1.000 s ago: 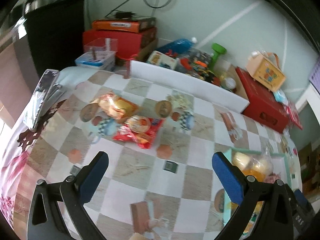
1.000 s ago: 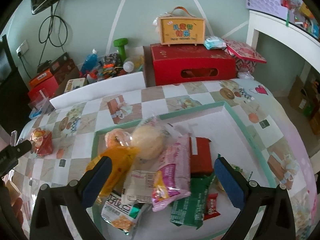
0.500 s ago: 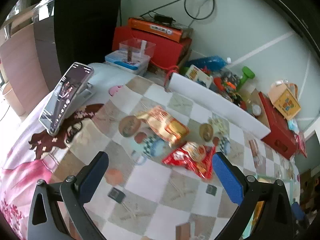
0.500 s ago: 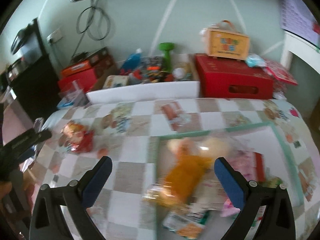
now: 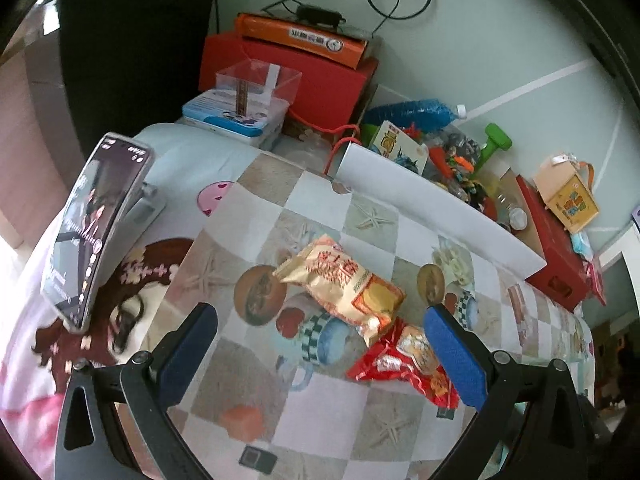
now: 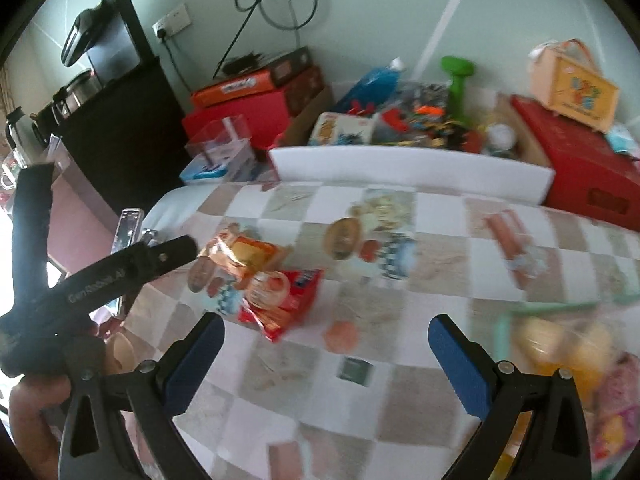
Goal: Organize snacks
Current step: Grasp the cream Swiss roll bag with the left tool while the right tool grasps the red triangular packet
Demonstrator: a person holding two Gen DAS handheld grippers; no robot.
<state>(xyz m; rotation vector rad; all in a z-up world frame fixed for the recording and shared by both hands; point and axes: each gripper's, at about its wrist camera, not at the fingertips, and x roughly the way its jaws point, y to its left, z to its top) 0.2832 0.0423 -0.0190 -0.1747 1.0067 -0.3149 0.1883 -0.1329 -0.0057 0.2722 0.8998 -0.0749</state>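
Note:
A yellow-orange snack bag [image 5: 344, 284] lies on the checkered tablecloth, partly over a red snack bag [image 5: 404, 364]. My left gripper [image 5: 320, 354] is open and empty, just in front of both bags. In the right wrist view the same yellow bag [image 6: 240, 252] and red bag [image 6: 280, 300] lie left of centre. My right gripper [image 6: 324, 360] is open and empty, to the right of the bags. The left gripper's black body [image 6: 100, 280] shows at the left. A green-rimmed tray [image 6: 560, 312] with several snacks sits blurred at the right edge.
A phone on a stand [image 5: 96, 224] stands at the table's left edge. A white box wall [image 5: 432, 208] runs along the far edge, with toys, a green dumbbell [image 5: 496, 144] and red boxes [image 5: 556, 256] behind. A black cabinet [image 6: 116, 128] stands far left.
Both grippers have swung left, away from the tray and toward the two loose bags. The left gripper has come closer to the bags. Both stay open.

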